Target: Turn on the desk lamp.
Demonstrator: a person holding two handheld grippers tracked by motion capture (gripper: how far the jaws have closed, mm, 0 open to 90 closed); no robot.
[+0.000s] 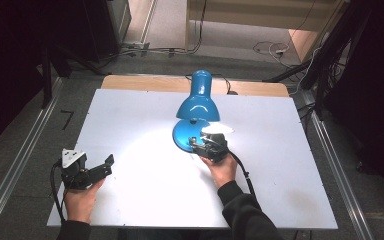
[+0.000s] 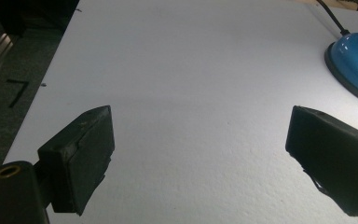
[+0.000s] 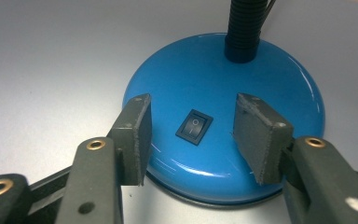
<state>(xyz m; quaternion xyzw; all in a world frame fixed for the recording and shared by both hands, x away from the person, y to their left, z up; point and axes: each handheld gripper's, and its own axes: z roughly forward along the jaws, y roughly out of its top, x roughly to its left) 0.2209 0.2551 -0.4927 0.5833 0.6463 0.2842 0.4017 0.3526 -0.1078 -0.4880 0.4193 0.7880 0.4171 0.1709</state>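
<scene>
Two jaws, right gripper (image 3: pixel 191 137): parted, straddling rocker switch (image 3: pixel 194 126) at lamp base's (image 3: pixel 261 84) six o'clock for pressing.
Left gripper (image 2: pixel 198 154): released, parked at table's (image 1: pixel 130 110) eight o'clock.

A white table (image 1: pixel 130 200) stands on grey carpet (image 1: pixel 25 135), with dark curtains (image 1: pixel 10 60) and floor cables (image 1: pixel 170 50) behind.

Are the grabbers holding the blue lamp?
No, nothing is held. The right gripper is open above the lamp base, either side of its switch. The left gripper is open over the table.

Probably a lab, white table (image 1: pixel 130 200) on metal rails (image 1: pixel 15 170), loose floor cables (image 1: pixel 270 49)
</scene>
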